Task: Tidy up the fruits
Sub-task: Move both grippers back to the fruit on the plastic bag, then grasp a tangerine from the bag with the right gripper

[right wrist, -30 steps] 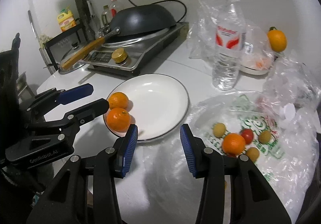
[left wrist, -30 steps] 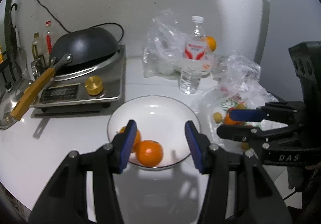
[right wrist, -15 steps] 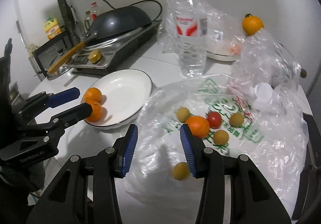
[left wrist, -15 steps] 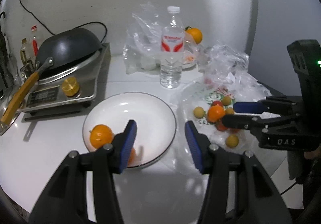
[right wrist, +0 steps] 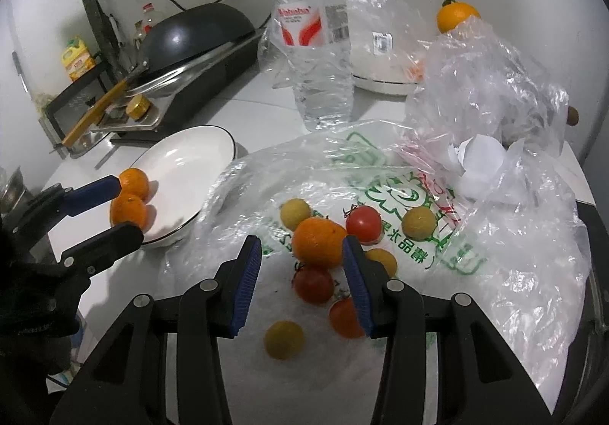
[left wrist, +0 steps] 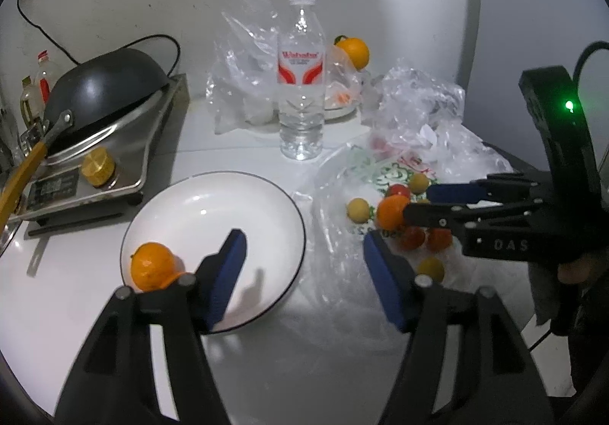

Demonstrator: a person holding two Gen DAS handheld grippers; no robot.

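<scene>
1. The right gripper [right wrist: 302, 274] is spread wide and holds nothing. It hangs low over the printed plastic bag [right wrist: 399, 196] that lies flat on the white table [left wrist: 68, 303].
2. An orange [right wrist: 319, 242] lies on this bag just ahead of the right gripper, between the lines of its two blue pads [right wrist: 247, 284].
3. Around the orange there are red tomatoes [right wrist: 363, 223] and small yellow fruits [right wrist: 284, 339], all loose on the plastic.
4. The left gripper [left wrist: 304, 272] is also spread and empty, above the near rim of the white plate [left wrist: 213, 212].
5. Two oranges [right wrist: 131, 196] sit together at the left edge of the plate.
6. Behind stand a water bottle [left wrist: 301, 82] and a black wok [left wrist: 102, 86] on a cooker.
</scene>
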